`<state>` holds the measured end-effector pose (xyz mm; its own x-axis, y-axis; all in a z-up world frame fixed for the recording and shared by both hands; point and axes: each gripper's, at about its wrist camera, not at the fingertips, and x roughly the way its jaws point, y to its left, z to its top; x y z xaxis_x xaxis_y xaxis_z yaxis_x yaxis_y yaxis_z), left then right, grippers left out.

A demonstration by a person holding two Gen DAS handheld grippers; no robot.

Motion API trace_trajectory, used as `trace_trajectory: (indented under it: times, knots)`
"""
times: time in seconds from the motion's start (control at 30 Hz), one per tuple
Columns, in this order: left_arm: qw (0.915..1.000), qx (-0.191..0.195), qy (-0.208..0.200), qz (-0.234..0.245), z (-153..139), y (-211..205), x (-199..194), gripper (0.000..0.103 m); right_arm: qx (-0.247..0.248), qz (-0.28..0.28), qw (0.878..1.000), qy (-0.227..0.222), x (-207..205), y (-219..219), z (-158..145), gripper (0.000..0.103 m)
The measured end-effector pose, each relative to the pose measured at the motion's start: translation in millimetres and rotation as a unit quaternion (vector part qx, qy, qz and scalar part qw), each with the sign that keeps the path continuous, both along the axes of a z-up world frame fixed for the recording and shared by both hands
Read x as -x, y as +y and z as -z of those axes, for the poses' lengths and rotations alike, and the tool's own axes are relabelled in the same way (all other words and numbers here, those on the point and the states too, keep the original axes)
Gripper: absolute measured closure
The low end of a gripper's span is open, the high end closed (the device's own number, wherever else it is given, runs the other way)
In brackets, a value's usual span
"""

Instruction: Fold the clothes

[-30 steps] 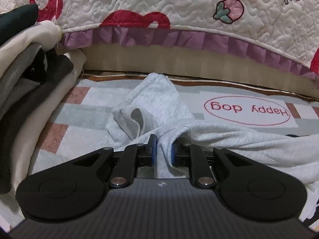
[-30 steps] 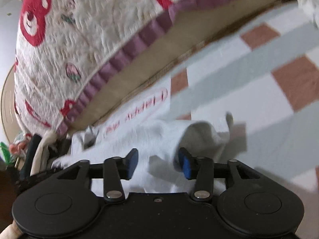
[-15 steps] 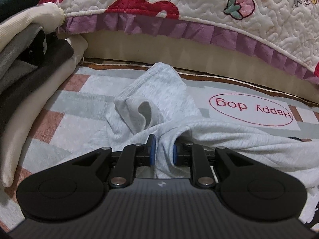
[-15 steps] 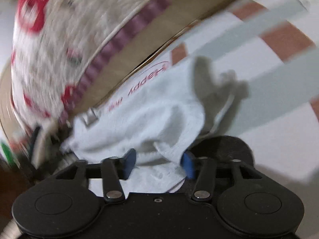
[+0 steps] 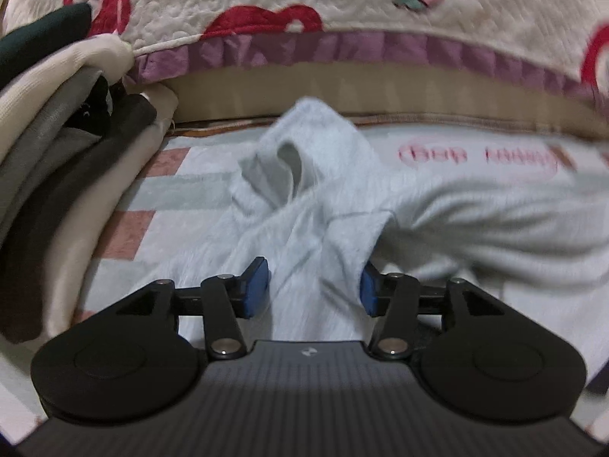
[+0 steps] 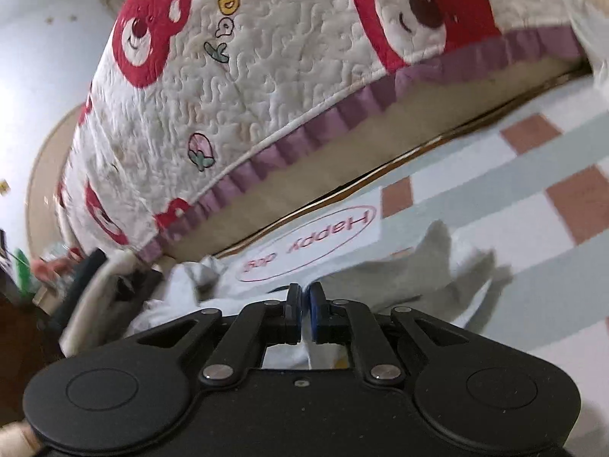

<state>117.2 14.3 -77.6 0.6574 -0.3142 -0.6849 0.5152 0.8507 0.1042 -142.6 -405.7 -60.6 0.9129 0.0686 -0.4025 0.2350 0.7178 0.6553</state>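
Note:
A light grey garment [image 5: 316, 205] lies crumpled on a checked mat [image 5: 182, 190], one sleeve end standing up toward the bed. My left gripper [image 5: 311, 289] hovers low over it. Its jaws are opening; a ridge of the fabric runs between the blue pads [image 5: 255, 287], which no longer press on it. In the right wrist view my right gripper [image 6: 304, 304] is shut, pinching a thin edge of the garment [image 6: 430, 274]. The cloth trails off to the right from there.
A bed with a quilted bear-print cover [image 6: 285, 57] and purple frill borders the mat at the back. A stack of folded clothes [image 5: 57, 152] sits at the left. The mat carries a "Happy dog" label [image 6: 308, 243].
The left jaws, pinched on a fold before, have spread apart and let it go. The right jaws have closed on the garment's edge and risen a little.

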Motion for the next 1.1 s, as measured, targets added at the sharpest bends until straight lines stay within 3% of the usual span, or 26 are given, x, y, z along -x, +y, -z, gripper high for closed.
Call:
trace_trajectory:
  times: [0.17,0.2,0.23,0.27,0.3,0.33,0.37,0.43,0.5,0.57,0.63,0.73,0.77,0.83,0.93,1.0,1.1]
  knots:
    - [0.9993,-0.036,-0.003,0.0,12,-3,4,0.052,-0.015,-0.016,0.999,0.028,-10,5,13,0.087]
    - [0.9994,-0.035,-0.002,-0.003,13,-4,3,0.052,-0.012,-0.017,0.999,0.033,-12,6,14,0.077]
    - [0.9994,-0.034,-0.001,-0.007,13,-4,2,0.052,-0.009,-0.018,0.999,0.039,-13,8,16,0.059]
    - [0.9994,-0.034,-0.001,-0.01,13,-4,1,0.054,-0.003,-0.017,0.999,0.046,-15,9,18,0.051]
    - [0.9994,-0.033,-0.006,-0.01,11,-4,1,0.061,0.004,-0.016,0.998,0.053,-17,11,20,0.045]
    - [0.9993,-0.035,-0.015,-0.008,9,-4,2,0.094,0.012,-0.019,0.998,0.056,-20,12,24,0.045]
    - [0.9983,-0.045,-0.036,0.003,4,-7,8,0.097,0.026,-0.03,0.998,0.054,-23,14,28,0.047]
    - [0.9951,-0.059,-0.076,0.021,-6,-10,19,0.097,0.07,-0.063,0.994,0.054,-29,21,30,0.098]
    - [0.9956,-0.033,-0.088,0.007,-24,-5,23,0.098,0.104,-0.09,0.99,0.039,-29,27,21,0.098]
    - [0.9954,0.009,-0.095,-0.01,-46,5,25,0.097,0.068,-0.096,0.991,-0.071,-10,18,-9,0.098]
    - [0.9938,0.041,-0.101,-0.021,-64,17,22,0.097,0.021,-0.092,0.978,-0.184,12,3,-32,0.1]
    - [0.9945,0.071,-0.072,-0.027,-71,24,10,0.092,-0.088,-0.021,0.983,-0.162,17,-38,2,0.1]
    - [0.9951,0.076,-0.057,-0.028,-66,22,6,0.089,-0.105,-0.002,0.985,-0.135,16,-44,14,0.099]
    - [0.9962,0.071,-0.039,-0.033,-49,18,2,0.088,-0.107,0.003,0.989,-0.105,12,-43,20,0.099]
    - [0.9974,0.061,-0.012,-0.036,-24,14,3,0.086,-0.089,-0.021,0.989,-0.117,7,-32,9,0.099]
    - [0.9983,0.049,0.009,-0.029,-10,12,6,0.079,-0.084,-0.024,0.989,-0.116,6,-29,7,0.099]
    - [0.9992,0.027,0.022,-0.018,5,13,15,0.056,-0.083,-0.014,0.989,-0.124,7,-34,4,0.099]
